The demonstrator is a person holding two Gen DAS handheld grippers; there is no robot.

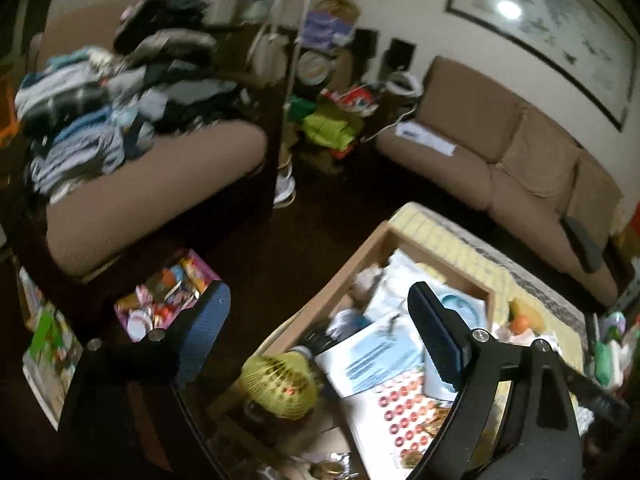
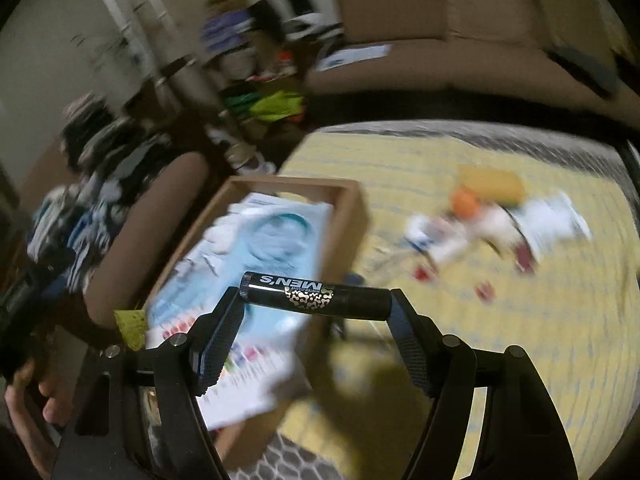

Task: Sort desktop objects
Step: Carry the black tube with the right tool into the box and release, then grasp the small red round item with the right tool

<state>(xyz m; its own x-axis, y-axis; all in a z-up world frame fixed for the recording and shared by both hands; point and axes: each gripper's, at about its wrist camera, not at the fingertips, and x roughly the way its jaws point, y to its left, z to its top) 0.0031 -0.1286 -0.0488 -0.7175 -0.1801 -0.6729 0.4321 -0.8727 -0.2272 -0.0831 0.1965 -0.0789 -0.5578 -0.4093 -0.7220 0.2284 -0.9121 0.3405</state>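
My right gripper (image 2: 316, 300) is shut on a black tube (image 2: 316, 295) printed "MEN'S", gripped end to end between the fingertips. It hangs over the near right corner of a wooden box (image 2: 354, 208) that stands on the yellow checked table cloth (image 2: 400, 160). The box holds light blue papers (image 2: 272, 236) and a sticker sheet (image 1: 400, 412). My left gripper (image 1: 318, 294) is open and empty over the box's (image 1: 382, 236) left side, above a yellow mesh item (image 1: 280, 384). A blurred heap of small items (image 2: 488, 228), one of them orange, lies on the cloth to the right.
Left of the table, an armchair (image 1: 160, 192) is piled with clothes. A pink box of toys (image 1: 168, 296) sits on the dark floor beside it. A brown sofa (image 1: 520, 160) runs behind the table. A person's hand (image 2: 24, 396) shows at the lower left of the right wrist view.
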